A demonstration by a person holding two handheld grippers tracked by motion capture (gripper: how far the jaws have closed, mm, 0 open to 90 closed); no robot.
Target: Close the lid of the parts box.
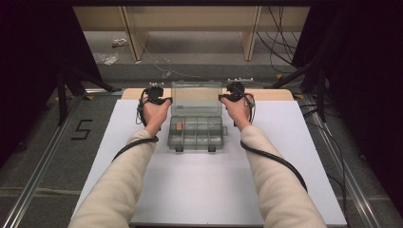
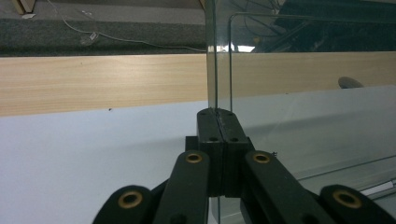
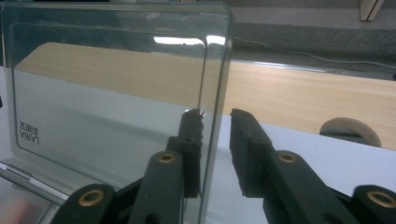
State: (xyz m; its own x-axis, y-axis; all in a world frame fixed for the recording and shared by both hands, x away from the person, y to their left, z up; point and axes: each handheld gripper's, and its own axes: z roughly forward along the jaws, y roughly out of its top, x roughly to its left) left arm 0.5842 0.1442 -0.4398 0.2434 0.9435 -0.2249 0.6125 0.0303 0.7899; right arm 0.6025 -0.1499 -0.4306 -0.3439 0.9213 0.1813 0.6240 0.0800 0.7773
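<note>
Two sleeved forearms reach up a white table (image 1: 142,190) to a clear plastic box (image 1: 195,133). Its lid (image 1: 196,98) stands upright at the box's far edge. Left of the box, the left gripper (image 1: 167,99) is clamped on the lid's edge, likely steadying it. Right of the box, the right gripper (image 1: 221,97) straddles the opposite edge, jaws not yet pressing it.

Cream knit sleeves (image 1: 126,175); black grippers with brass-ringed pivots (image 2: 194,157) and black cables (image 1: 273,159).
</note>
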